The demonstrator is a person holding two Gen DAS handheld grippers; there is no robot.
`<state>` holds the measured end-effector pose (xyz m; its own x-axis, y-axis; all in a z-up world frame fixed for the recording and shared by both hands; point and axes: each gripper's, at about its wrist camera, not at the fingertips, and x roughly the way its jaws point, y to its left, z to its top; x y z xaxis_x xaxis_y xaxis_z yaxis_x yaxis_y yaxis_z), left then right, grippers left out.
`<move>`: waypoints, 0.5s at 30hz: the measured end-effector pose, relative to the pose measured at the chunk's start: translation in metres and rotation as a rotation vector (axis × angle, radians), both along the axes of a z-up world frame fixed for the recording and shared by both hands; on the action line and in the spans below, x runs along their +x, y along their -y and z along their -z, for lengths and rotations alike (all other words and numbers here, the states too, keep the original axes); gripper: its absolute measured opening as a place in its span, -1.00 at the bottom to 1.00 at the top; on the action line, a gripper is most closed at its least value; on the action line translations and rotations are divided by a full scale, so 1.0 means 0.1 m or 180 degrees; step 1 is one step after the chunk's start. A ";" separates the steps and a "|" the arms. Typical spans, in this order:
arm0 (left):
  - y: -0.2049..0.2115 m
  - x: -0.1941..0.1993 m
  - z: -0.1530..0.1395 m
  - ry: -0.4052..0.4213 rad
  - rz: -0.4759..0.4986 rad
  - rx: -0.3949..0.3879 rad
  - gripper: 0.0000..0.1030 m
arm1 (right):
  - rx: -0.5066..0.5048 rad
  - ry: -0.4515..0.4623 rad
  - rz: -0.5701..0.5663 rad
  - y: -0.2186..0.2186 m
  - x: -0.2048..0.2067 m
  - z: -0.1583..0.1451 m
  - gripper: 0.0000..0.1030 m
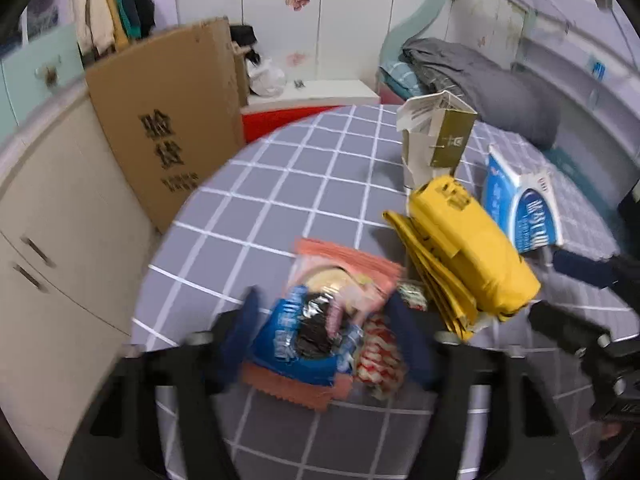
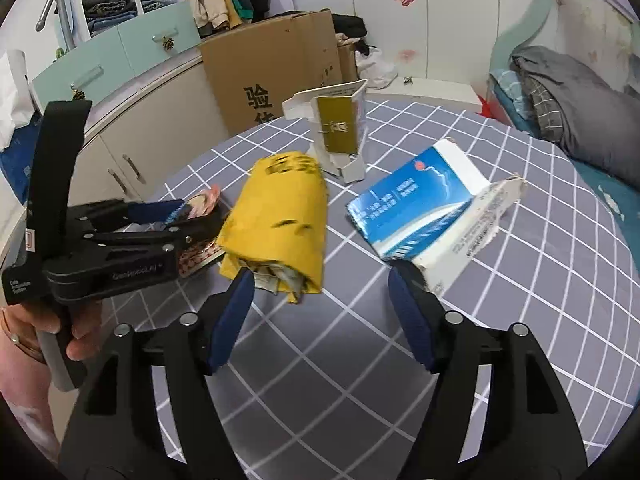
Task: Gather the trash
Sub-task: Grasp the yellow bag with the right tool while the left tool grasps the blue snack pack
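Note:
A round table with a grey checked cloth [image 1: 280,184] holds trash. My left gripper [image 1: 324,320] stands open around a pile of snack wrappers [image 1: 320,320], blue, pink and red-white; whether its fingers touch the pile I cannot tell. A yellow bag [image 1: 468,248] lies right of the pile and also shows in the right wrist view [image 2: 280,220]. My right gripper [image 2: 320,300] is open and empty, just in front of the yellow bag. A blue and white carton [image 2: 420,216] lies to its right. A torn white and olive box [image 2: 340,128] stands behind.
A large cardboard box [image 1: 168,128] leans at the table's left edge against cream cabinets [image 1: 60,220]. A bed with grey bedding [image 1: 480,76] lies behind the table on the right. The left gripper and the hand holding it show in the right wrist view [image 2: 120,252].

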<state>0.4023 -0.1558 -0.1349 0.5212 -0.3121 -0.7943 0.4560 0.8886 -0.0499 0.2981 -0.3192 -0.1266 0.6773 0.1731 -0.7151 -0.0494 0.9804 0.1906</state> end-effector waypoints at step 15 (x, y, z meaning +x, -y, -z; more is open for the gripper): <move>-0.41 -0.05 -0.03 -0.0054 -0.0431 -0.0551 -0.34 | 0.0170 -0.0130 0.0031 -0.31 0.55 0.02 0.51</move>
<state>0.3974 -0.1148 -0.1321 0.5546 -0.3726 -0.7440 0.3307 0.9192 -0.2138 0.3527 -0.2887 -0.1285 0.6496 0.2052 -0.7321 -0.0309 0.9692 0.2442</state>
